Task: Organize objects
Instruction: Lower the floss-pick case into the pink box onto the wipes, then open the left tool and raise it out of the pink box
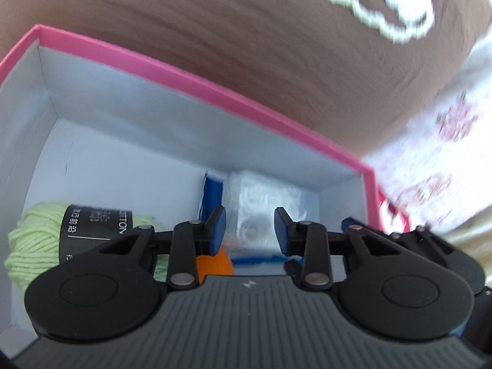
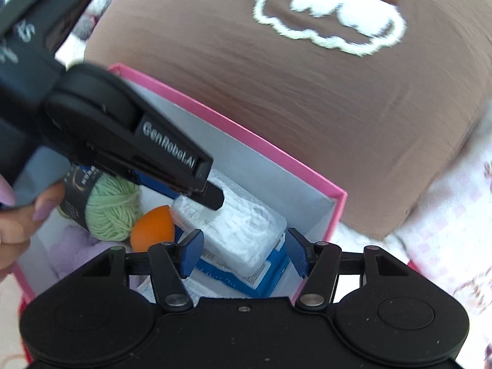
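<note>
A: What could go wrong? The left gripper (image 1: pixel 249 227) hangs in the pink box (image 1: pixel 215 92), fingers narrow, nothing between them.

B: It could snag the white packet (image 2: pixel 243 233), lying aslant over the blue pack (image 2: pixel 270 276), long axis toward the far corner. Right gripper (image 2: pixel 244 253) is half-open, empty.

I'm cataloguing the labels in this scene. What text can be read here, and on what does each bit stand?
"GenRobot.AI": side of the left hand-held gripper.
"...TTON", start cut off: black band of the green yarn ball; its smaller characters are too blurred to read.
Blue and white packet: print too small to read.
</note>
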Motion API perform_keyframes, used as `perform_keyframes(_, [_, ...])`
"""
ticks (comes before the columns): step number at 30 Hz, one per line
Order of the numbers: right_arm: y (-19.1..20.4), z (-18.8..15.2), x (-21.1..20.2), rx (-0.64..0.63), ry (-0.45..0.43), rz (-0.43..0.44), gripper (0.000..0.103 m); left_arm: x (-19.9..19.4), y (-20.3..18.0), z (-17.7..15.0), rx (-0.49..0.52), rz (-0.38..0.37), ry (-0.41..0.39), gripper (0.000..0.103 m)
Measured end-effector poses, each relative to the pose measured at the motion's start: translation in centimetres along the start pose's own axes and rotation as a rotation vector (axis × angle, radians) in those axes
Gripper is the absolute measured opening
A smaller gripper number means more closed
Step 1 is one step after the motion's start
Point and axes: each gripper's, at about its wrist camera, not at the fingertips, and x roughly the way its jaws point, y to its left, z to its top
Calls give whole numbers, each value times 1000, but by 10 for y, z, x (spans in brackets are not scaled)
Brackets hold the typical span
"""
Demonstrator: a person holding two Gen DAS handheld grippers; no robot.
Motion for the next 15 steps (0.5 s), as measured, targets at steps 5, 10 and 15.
perform_keyframes(5, [0,-15,-19,58,-24,50,59,3,-10,-7,12,33,-22,33])
perform_keyframes(10, [-7,-23,-37,124,-43,88,59,11,-12,-8,12,15,-28,33])
perform_keyframes(15, [-15,-29,-50,205,-49,132,60,3,-24,-9,55,71,-65,33])
